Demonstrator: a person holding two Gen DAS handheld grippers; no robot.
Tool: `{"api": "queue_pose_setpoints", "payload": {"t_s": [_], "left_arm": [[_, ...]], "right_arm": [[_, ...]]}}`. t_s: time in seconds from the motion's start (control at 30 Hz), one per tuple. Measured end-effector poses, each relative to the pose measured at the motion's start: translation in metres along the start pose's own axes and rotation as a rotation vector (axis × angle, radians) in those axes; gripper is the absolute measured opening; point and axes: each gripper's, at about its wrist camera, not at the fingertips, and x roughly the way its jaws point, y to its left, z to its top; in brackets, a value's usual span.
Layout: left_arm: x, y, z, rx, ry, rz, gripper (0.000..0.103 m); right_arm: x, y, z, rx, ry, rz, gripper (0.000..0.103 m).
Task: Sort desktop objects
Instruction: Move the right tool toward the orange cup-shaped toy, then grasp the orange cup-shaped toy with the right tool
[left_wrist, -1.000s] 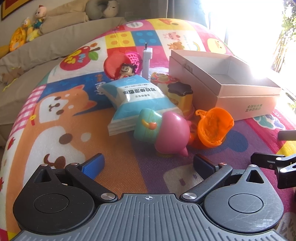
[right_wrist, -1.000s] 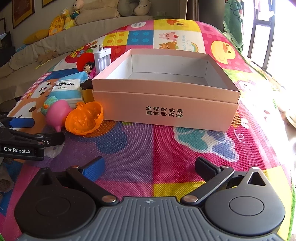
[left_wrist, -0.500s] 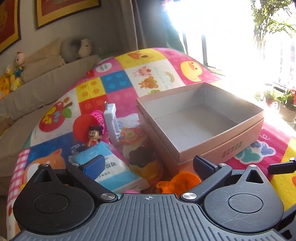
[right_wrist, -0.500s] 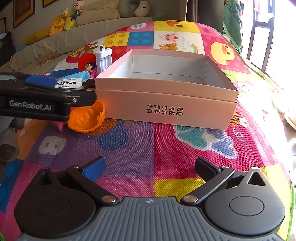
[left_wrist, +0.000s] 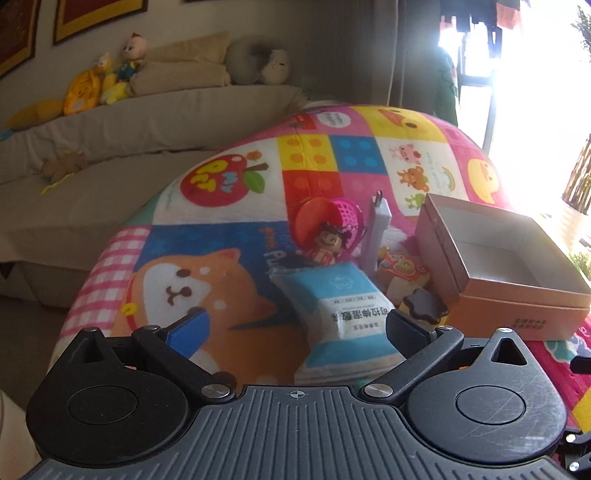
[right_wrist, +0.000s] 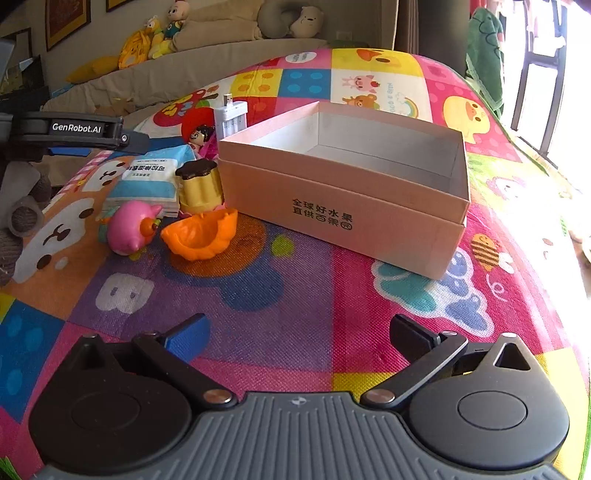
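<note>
An open pink cardboard box (right_wrist: 369, 206) stands on the colourful mat; it also shows in the left wrist view (left_wrist: 517, 299). Left of it lie a blue-white packet (left_wrist: 343, 314), a yellow pudding toy (right_wrist: 199, 188), a pink toy (right_wrist: 131, 229), an orange shell (right_wrist: 201, 238), a red-capped figure (left_wrist: 325, 240) and a white battery charger (right_wrist: 231, 120). My left gripper (left_wrist: 295, 328) is open and empty, hovering over the blue-white packet; its body also shows in the right wrist view (right_wrist: 74, 129). My right gripper (right_wrist: 299, 336) is open and empty, above the mat in front of the box.
A beige sofa (left_wrist: 147, 122) with plush toys (left_wrist: 110, 81) runs behind the mat. A bright window (left_wrist: 517, 74) is at the right. A small orange cartoon toy (left_wrist: 402, 269) sits between the charger and the box.
My left gripper has risen, swung over the toy pile and now faces left of the box, over the packet. My right gripper has shifted slightly, now seeing the box more from its corner.
</note>
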Motion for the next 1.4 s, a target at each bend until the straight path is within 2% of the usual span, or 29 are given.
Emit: {"api": "queue_pose_setpoints", "payload": {"t_s": [0.1,0.17,0.23,0.33,0.37,0.47,0.53,0.63,0.73,0.8,0.87,0.9,0.97,1.03,1.17,1.23,1.33,1.4], "left_arm": [[-0.011,0.012,-0.017,-0.017,0.032,-0.021,0.103],[-0.017,0.012,-0.026,-0.004,0.045,-0.045,0.103],[-0.021,0.008,-0.032,0.023,0.052,-0.078,0.103],[-0.024,-0.009,-0.040,0.082,0.060,-0.136,0.103],[-0.023,-0.015,-0.041,0.097,0.063,-0.160,0.103],[-0.019,-0.034,-0.044,0.131,0.074,-0.224,0.103],[-0.011,-0.046,-0.044,0.144,0.085,-0.231,0.103],[0.001,-0.058,-0.045,0.136,0.114,-0.231,0.103],[0.001,-0.067,-0.048,0.137,0.133,-0.283,0.103],[-0.005,-0.073,-0.050,0.155,0.144,-0.361,0.103],[-0.012,-0.079,-0.052,0.180,0.149,-0.435,0.103],[-0.015,-0.081,-0.053,0.192,0.140,-0.443,0.103],[-0.017,-0.085,-0.053,0.210,0.119,-0.400,0.103],[-0.013,-0.086,-0.052,0.217,0.106,-0.321,0.103],[0.008,-0.083,-0.044,0.208,0.148,-0.180,0.103],[0.014,-0.081,-0.040,0.202,0.151,-0.169,0.102],[0.018,-0.084,-0.038,0.221,0.147,-0.159,0.085],[0.020,-0.088,-0.039,0.238,0.142,-0.153,0.082]], "right_arm": [[0.007,0.016,0.019,-0.030,-0.041,0.061,0.103],[0.017,0.027,0.030,-0.059,-0.051,0.091,0.087],[0.031,0.035,0.038,-0.072,-0.039,0.102,0.076],[0.048,0.035,0.042,-0.041,-0.002,0.107,0.048],[0.048,0.032,0.042,-0.025,-0.001,0.102,0.046],[0.034,0.018,0.035,0.018,-0.029,0.085,0.046],[0.019,0.009,0.025,0.020,-0.043,0.059,0.046],[0.000,0.000,0.005,-0.010,-0.043,0.000,0.046],[-0.014,-0.004,-0.015,-0.051,-0.042,-0.062,0.046],[-0.019,-0.006,-0.025,-0.058,-0.043,-0.087,0.054],[-0.023,-0.008,-0.030,-0.045,-0.055,-0.102,0.080],[-0.023,-0.009,-0.031,-0.036,-0.061,-0.107,0.083],[-0.023,-0.009,-0.031,-0.028,-0.060,-0.112,0.085],[-0.020,-0.008,-0.030,-0.026,-0.046,-0.116,0.087],[-0.020,-0.008,-0.031,-0.025,-0.047,-0.120,0.092],[-0.020,-0.008,-0.031,-0.023,-0.048,-0.127,0.095],[-0.021,-0.007,-0.032,-0.023,-0.052,-0.130,0.099],[-0.020,-0.007,-0.032,-0.023,-0.050,-0.131,0.099]]}}
